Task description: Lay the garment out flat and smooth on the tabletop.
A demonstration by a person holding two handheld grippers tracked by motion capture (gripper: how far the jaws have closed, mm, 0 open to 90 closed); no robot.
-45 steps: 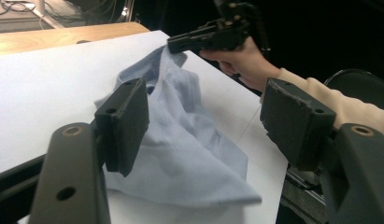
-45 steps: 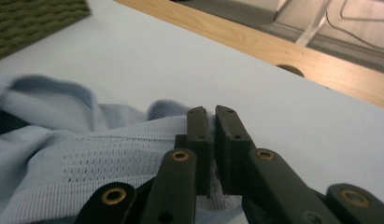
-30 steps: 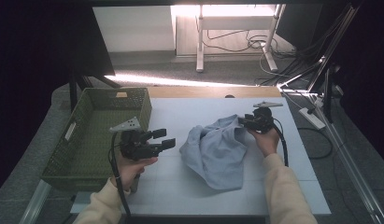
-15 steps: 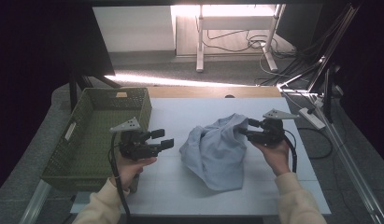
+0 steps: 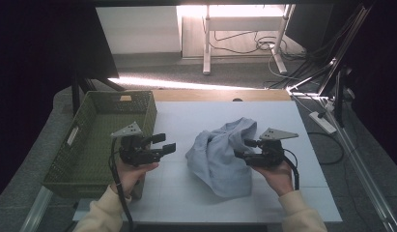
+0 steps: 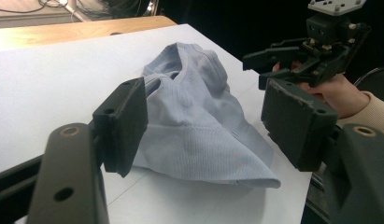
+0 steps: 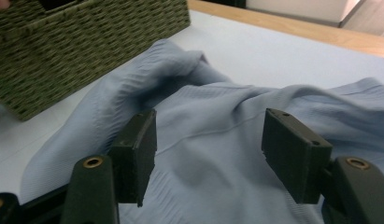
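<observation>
Since the earlier frame the right tongs [image 5: 240,149] have slid down beside the crumpled blue shirt [image 5: 220,154], jaws just opening and empty; left tongs [image 5: 163,143] gape wide; soft, light cloth, best pinched at a raised fold.

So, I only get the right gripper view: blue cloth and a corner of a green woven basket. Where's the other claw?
Observer: The left claw hovers next to the basket and points toward the cloth. It is open and holds nothing.
Operator: Is anything in that basket?
Observer: In the high view I see nothing inside it, just its woven floor.
Operator: And how does the cloth lie overall?
Observer: It's one crumpled heap near the middle of the white table, clear of the basket.
</observation>
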